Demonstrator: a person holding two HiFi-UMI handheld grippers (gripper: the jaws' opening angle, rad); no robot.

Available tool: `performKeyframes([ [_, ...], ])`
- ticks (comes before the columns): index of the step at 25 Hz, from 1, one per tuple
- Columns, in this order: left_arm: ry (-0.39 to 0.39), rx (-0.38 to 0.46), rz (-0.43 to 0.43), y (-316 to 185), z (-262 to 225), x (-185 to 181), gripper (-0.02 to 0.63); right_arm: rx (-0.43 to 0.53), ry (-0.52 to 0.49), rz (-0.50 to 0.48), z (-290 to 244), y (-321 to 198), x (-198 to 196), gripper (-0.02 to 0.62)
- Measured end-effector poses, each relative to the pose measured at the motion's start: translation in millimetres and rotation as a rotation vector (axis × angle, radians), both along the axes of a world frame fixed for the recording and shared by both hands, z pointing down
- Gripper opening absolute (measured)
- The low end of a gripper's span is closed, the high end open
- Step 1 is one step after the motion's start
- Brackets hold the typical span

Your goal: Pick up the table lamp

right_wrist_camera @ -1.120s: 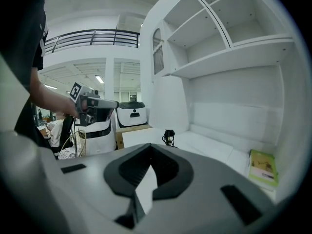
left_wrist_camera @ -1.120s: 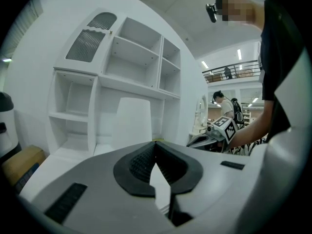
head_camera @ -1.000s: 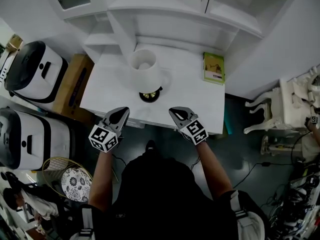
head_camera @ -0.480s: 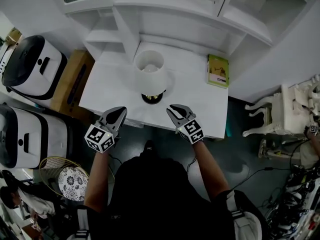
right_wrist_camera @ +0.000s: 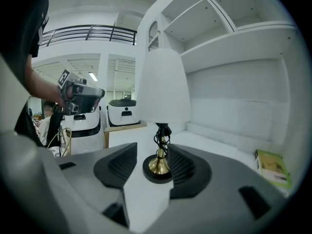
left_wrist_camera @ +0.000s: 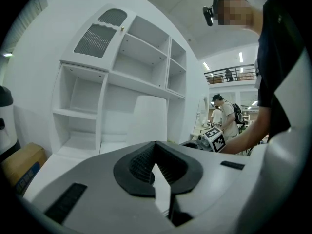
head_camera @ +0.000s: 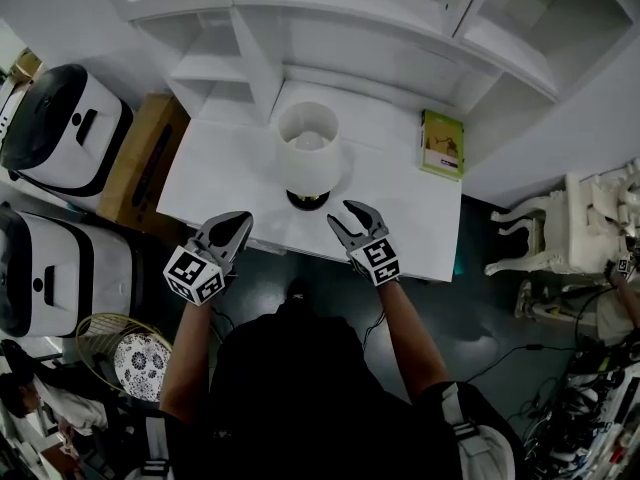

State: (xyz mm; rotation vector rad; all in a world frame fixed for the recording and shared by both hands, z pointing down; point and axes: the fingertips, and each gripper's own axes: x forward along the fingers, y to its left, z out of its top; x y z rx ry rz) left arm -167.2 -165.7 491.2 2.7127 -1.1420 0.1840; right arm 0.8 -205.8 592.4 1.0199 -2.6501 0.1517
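Since a second ago the right tongs (head_camera: 338,212) have drawn nearer the table lamp (head_camera: 309,153). Their jaws, then together, have just been opening and now stand about half apart, gripping nothing.

We find the table lamp upright on the white table (head_camera: 215,178), towards its front edge and roughly midway along it. It has a white shade (right_wrist_camera: 163,87), and a dark cord (right_wrist_camera: 162,136) is bunched on its stem above a round black base (right_wrist_camera: 156,176).

From the right gripper view, the base and stem line up with the gap between the jaws, and neither pad presses on them. From the head view the tips appear to stop just short of the base, though the steep angle leaves us unsure.

We record the left tongs (head_camera: 243,218) at the table's front edge, left of the lamp and clear of it. Their jaws meet at the tips with nothing between them.

A green book (head_camera: 442,144) lies near the table's right rear corner, well apart from the lamp. White shelving (head_camera: 350,28) rises behind the table. A cardboard box (head_camera: 150,163) stands just beside the table's left end, with white-and-black machines (head_camera: 55,128) beyond it.
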Motion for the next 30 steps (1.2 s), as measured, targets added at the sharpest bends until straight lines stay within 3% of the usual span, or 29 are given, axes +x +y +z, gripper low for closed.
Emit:
performKeyframes([
  [7,-0.009,-0.005,-0.007,-4,-1,-15,0.011,0.019,-0.006,0.010,11,-25,-17,0.244],
  [18,0.001,-0.015,-0.040,-9,-1,-35,0.011,0.022,-0.004,-0.001,24,-58,-35,0.259],
  [30,-0.004,-0.042,-0.021,-7,6,-39,0.011,0.064,0.038,-0.040,40,-82,-63,0.333],
])
